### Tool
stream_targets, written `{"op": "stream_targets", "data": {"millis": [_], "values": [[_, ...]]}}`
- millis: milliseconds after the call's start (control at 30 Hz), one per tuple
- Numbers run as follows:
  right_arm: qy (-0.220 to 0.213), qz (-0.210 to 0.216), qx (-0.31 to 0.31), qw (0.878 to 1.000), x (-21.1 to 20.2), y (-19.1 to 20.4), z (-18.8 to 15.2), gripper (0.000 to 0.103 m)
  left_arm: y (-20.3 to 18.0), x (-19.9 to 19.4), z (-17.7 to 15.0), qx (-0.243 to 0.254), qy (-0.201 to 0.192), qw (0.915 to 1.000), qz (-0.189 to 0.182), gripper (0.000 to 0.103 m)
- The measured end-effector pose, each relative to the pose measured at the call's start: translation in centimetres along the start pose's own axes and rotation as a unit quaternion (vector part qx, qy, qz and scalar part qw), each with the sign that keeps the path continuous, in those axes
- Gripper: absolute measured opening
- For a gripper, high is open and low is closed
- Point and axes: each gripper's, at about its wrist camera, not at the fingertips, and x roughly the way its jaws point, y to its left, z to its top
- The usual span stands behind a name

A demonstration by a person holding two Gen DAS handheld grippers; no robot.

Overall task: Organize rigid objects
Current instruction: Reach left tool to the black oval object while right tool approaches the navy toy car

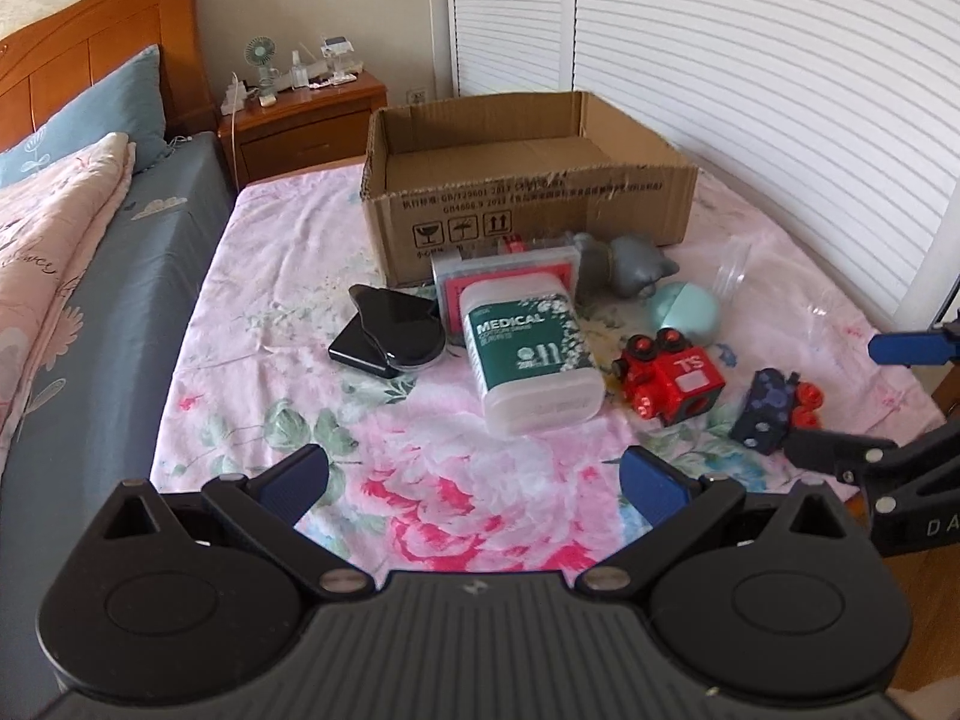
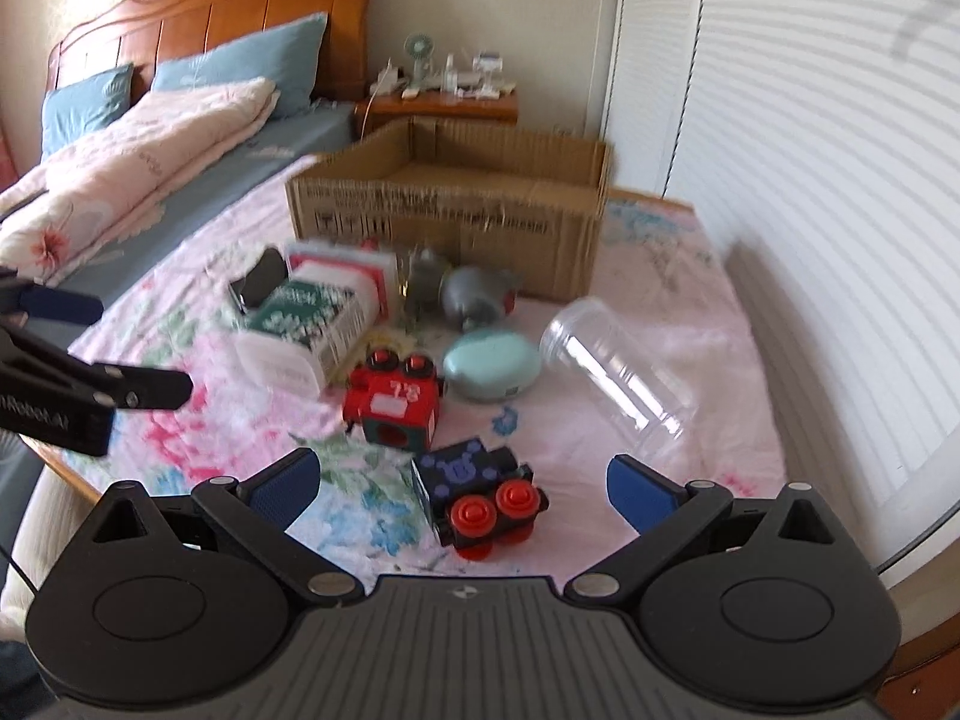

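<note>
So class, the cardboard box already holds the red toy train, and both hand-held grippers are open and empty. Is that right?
Not quite: the left wrist view shows the cardboard box empty, with the red toy train on the bedsheet in front. Both hand-held grippers are open and empty.

Cardboard box (image 1: 528, 204), far side: matt brown corrugated paper w/ rough torn edges. Floral sheet (image 1: 420, 450) is soft matt cloth. Black cases (image 1: 390, 330) on the left look glossy, smooth plastic. Swab tub (image 1: 531, 354): translucent plastic w/ shiny printed label. Red toy train (image 2: 393, 405) is glossy plastic; clear jar (image 2: 618, 375) on the right, thin transparent plastic. Headboard (image 2: 228, 18): varnished wood.
</note>
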Motion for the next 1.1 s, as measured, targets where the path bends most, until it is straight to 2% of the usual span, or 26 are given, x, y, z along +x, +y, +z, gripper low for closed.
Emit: {"op": "stream_targets", "data": {"millis": [367, 500, 633, 800, 1100], "values": [[0.059, -0.003, -0.007, 0.998, 4.8, -1.1, -1.3, 0.103, 1.6, 5.3, -0.7, 0.021, 0.052, 0.9984, -0.01, 0.102], [0.055, 0.008, -0.014, 0.998, 5.0, -1.2, -1.3, 0.103, 2.1, 6.6, -0.8, 0.021, 0.061, 0.9977, -0.021, 0.102], [0.047, 0.022, -0.03, 0.998, 5.1, -1.4, -1.4, 0.103, 3.1, 7.1, -0.9, 0.004, 0.051, 0.9973, -0.052, 0.102], [0.038, 0.039, -0.047, 0.997, 5.2, -1.9, -1.4, 0.103, 3.5, 7.2, -0.8, 0.032, 0.051, 0.996, -0.066, 0.103], [0.035, 0.044, -0.05, 0.997, 5.5, -1.9, -1.1, 0.103, 4.8, 8.2, 0.4, 0.08, 0.054, 0.9911, -0.091, 0.102]]}}
